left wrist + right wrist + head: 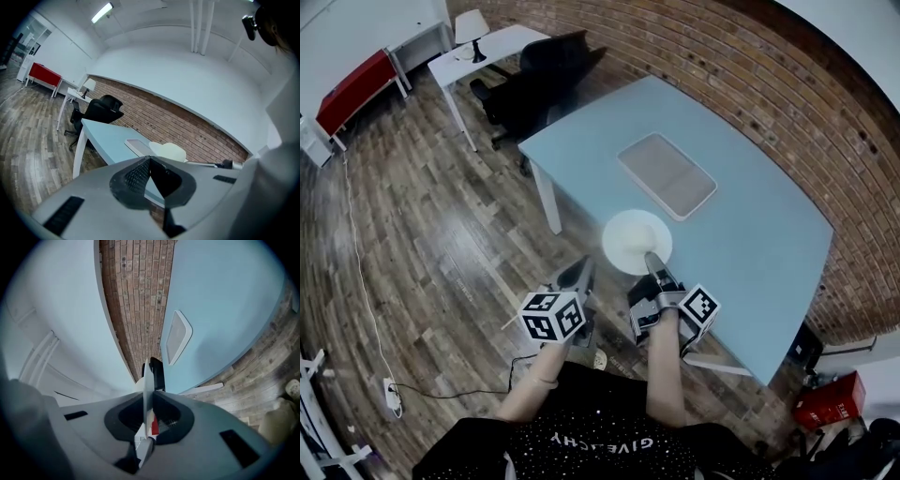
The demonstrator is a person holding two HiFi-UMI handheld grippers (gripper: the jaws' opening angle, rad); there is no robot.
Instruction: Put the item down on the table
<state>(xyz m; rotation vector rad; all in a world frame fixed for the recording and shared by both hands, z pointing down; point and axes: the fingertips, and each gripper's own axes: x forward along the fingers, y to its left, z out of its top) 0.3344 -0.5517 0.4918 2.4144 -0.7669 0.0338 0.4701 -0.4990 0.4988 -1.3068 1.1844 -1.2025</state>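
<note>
A round white plate [634, 239] hangs roughly level over the near edge of the light blue table [759, 225]. My right gripper [654, 265] is shut on the plate's near rim. In the right gripper view the plate [147, 376] shows edge-on between the jaws of the right gripper [149, 389], with the table [225, 296] beyond. Whether the plate touches the table I cannot tell. My left gripper [584, 274] hovers off the table's edge, left of the plate, over the wooden floor. The left gripper [150, 160] is shut and holds nothing; the plate [171, 151] shows just beyond it.
A flat grey tray [667, 174] lies mid-table, beyond the plate. A black office chair [539, 80] stands at the table's far left corner, by a white desk [487, 47] with a lamp. A brick wall [750, 66] runs behind the table. A red box [828, 401] sits on the floor, right.
</note>
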